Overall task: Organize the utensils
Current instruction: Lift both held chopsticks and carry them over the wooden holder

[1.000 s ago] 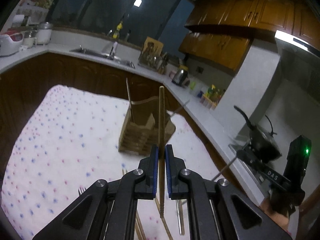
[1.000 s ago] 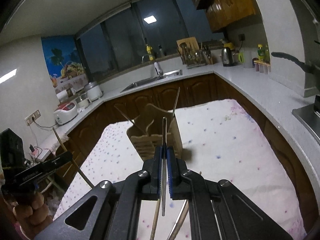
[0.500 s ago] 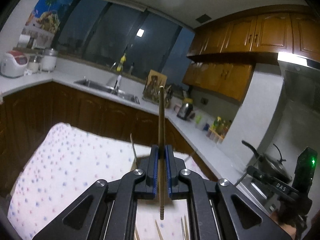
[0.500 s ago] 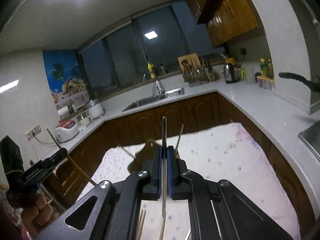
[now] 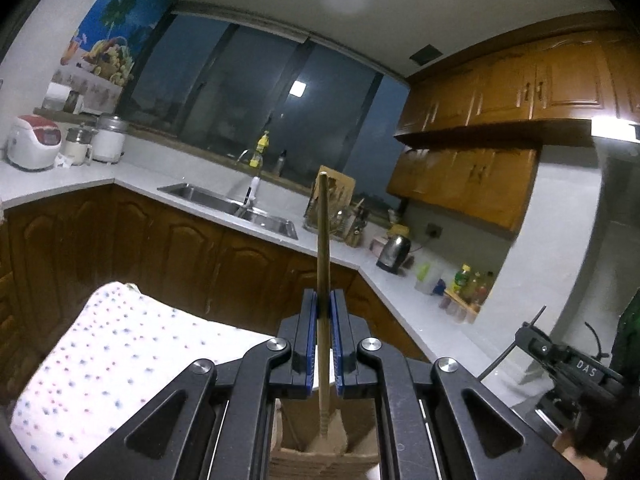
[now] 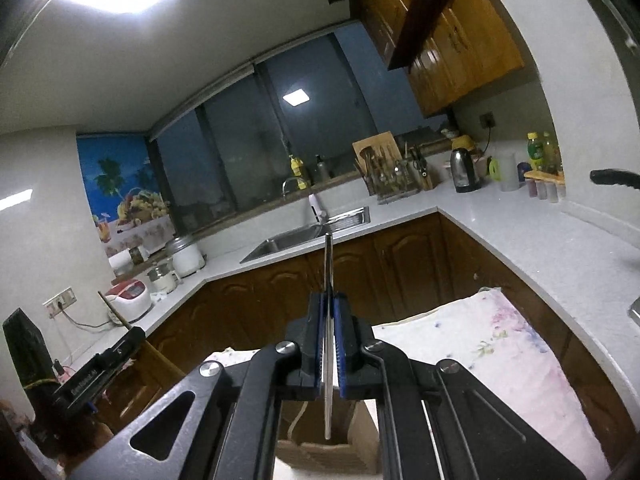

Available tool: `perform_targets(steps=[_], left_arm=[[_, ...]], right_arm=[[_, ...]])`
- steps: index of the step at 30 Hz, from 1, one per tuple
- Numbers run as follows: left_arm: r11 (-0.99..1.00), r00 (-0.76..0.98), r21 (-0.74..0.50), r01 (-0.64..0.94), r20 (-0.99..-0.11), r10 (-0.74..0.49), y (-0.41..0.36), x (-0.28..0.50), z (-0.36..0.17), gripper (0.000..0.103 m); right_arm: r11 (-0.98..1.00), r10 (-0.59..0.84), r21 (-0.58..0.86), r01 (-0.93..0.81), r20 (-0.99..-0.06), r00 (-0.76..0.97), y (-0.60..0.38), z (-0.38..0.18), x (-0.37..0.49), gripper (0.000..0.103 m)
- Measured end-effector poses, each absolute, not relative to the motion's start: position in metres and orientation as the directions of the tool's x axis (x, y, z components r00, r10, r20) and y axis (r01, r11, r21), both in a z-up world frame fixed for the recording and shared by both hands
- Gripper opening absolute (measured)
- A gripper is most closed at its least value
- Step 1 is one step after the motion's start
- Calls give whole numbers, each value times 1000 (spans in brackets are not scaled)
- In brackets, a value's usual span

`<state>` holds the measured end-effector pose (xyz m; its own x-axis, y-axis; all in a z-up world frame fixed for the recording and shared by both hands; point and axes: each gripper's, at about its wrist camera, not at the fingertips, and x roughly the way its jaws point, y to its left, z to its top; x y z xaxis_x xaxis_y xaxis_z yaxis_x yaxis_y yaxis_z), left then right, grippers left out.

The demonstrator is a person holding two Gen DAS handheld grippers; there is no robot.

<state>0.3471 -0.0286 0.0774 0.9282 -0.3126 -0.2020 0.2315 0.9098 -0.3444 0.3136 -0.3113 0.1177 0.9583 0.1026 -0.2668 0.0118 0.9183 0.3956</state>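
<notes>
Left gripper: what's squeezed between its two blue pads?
A wooden chopstick, held upright in the left gripper above the wooden utensil holder, as the left wrist view shows.

- We see the wooden holder point(image 5: 324, 456) on the table point(image 5: 100, 352), below both grippers
- Behind the table, the sink point(image 6: 304, 236) sits in the counter point(image 6: 520, 240)

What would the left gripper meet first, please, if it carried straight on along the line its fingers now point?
Probably the dark wooden cabinet doors under the counter: the left gripper, shut on an upright wooden chopstick, points across open air toward them. Depth is uncertain.
</notes>
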Motion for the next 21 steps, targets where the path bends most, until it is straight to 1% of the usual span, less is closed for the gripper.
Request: perform_targets(steps=[4,10,17,21], left_arm=[[912,923,-354,205,-241,-301,-41,372,49,5],[917,912,-353,186,-284,-295,-59,399,19,5],[923,900,-344,175,-324,-291,-60,420,9,5],[926,884,-335,177,-360,-299,-55,422,7,5]], right_arm=[[916,94,399,28,-283,954,-305,92,330,5],[891,95,449,62,-319,943,-306,49,344,5],[865,109,494,86,-354,929,-309,22,355,5],[874,130,479,79,-386,913,-303,16,362,5]])
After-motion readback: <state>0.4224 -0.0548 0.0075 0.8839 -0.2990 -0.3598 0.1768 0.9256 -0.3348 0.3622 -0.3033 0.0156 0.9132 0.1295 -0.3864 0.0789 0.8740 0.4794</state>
